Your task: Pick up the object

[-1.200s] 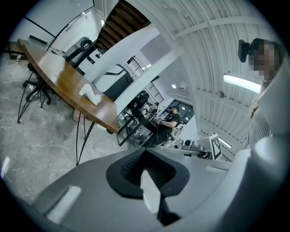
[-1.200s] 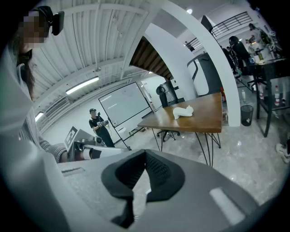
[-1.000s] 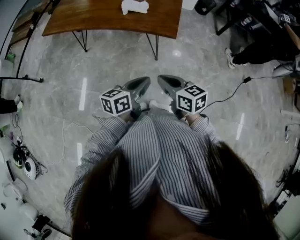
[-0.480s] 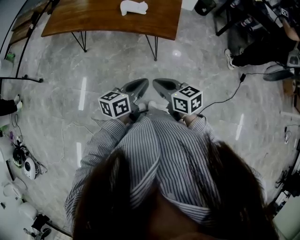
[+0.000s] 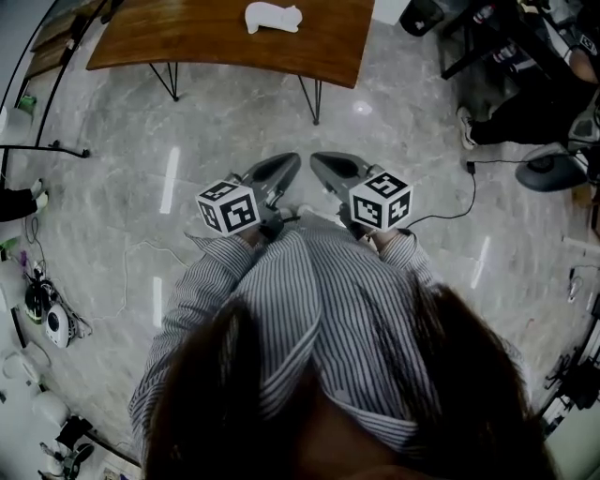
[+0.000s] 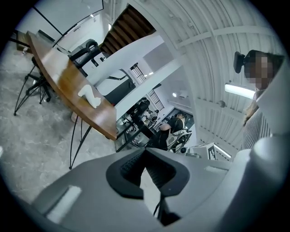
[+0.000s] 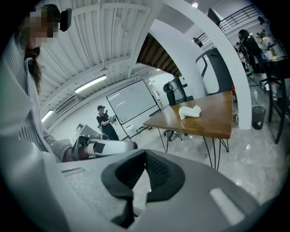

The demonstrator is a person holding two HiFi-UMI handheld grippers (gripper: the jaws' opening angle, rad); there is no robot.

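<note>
The left claw [image 5: 281, 169] and right claw [image 5: 326, 167] are closed, empty, well apart from the white lumpy object [image 5: 273, 16] on the curved brown wooden tabletop [image 5: 187, 42]; arriving unopened, they would likely shove it away.

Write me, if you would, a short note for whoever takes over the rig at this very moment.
Left gripper: shut, empty.
Right gripper: shut, empty.
Both are held side by side close to the person's body, over the floor, well short of the table.
The white object lies on the table, untouched.
Done: nothing yet.
Left: go to the table, open a gripper, close it on the white object and lift.
</note>
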